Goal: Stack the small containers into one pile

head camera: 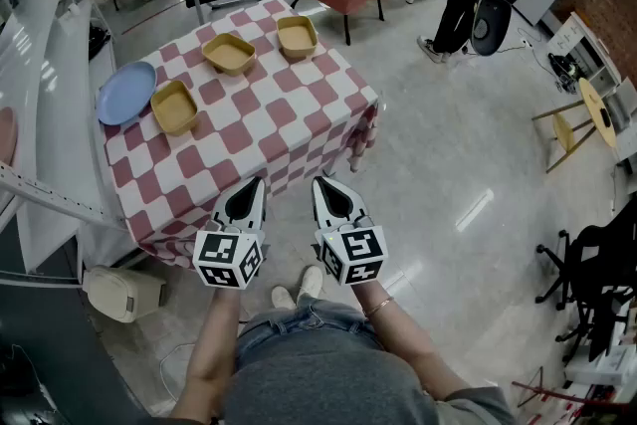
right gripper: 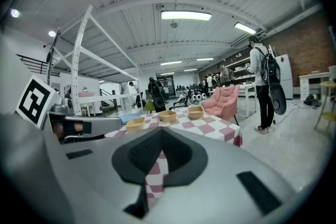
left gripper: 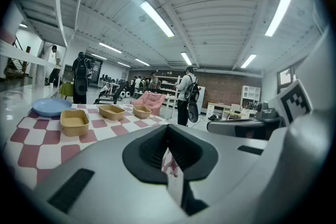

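So the three small containers are all well apart on the checkered counter (head camera: pixel 269 114). The left tan container (head camera: pixel 173 107) sits by the left edge next to a blue plate (head camera: pixel 125 93); the middle tan container (head camera: pixel 229 53) and far tan container (head camera: pixel 297 37) sit along the far edge. Nothing's stacked yet. The left hand-held gripper (head camera: pixel 251 189) and right hand-held gripper (head camera: pixel 326 189) hang at the near edge, both clenched on nothing, probably just staged before reaching in.

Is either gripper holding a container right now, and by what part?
Nothing is held. The left gripper and right gripper are both shut and empty; the three containers sit apart on the table.
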`<act>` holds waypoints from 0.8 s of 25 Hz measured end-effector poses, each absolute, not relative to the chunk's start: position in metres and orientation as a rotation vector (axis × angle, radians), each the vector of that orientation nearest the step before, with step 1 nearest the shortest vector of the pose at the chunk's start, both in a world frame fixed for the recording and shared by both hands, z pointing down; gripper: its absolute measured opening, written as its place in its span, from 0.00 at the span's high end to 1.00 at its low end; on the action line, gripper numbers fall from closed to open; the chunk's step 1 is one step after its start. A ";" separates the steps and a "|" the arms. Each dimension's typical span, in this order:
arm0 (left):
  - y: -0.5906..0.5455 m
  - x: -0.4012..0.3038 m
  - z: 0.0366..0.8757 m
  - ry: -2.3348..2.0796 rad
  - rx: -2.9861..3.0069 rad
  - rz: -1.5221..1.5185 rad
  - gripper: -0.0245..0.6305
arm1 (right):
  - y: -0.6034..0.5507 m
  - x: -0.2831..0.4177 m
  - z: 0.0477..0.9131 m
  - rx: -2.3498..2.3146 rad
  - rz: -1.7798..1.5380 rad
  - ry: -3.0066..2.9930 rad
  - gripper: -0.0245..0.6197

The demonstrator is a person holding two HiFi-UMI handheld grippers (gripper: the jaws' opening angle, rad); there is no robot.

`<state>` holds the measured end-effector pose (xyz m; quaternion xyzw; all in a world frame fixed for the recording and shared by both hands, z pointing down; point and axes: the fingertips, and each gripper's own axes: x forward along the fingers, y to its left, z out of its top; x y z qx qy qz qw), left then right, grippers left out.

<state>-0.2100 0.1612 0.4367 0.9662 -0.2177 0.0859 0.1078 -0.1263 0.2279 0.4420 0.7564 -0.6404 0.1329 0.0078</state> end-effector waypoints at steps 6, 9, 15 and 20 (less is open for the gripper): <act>0.162 -0.200 0.447 -0.676 2.829 0.296 0.94 | 0.226 -0.111 0.448 2.367 0.470 -2.014 0.95; 0.162 -0.194 0.450 -0.680 2.815 0.295 0.94 | 0.225 -0.104 0.452 2.354 0.491 -2.036 0.95; 0.161 -0.184 0.448 -0.700 2.824 0.291 0.94 | 0.226 -0.092 0.453 2.332 0.470 -2.041 0.95; 0.158 -0.177 0.449 -0.726 2.827 0.308 0.94 | 0.226 -0.078 0.449 2.353 0.462 -2.022 0.95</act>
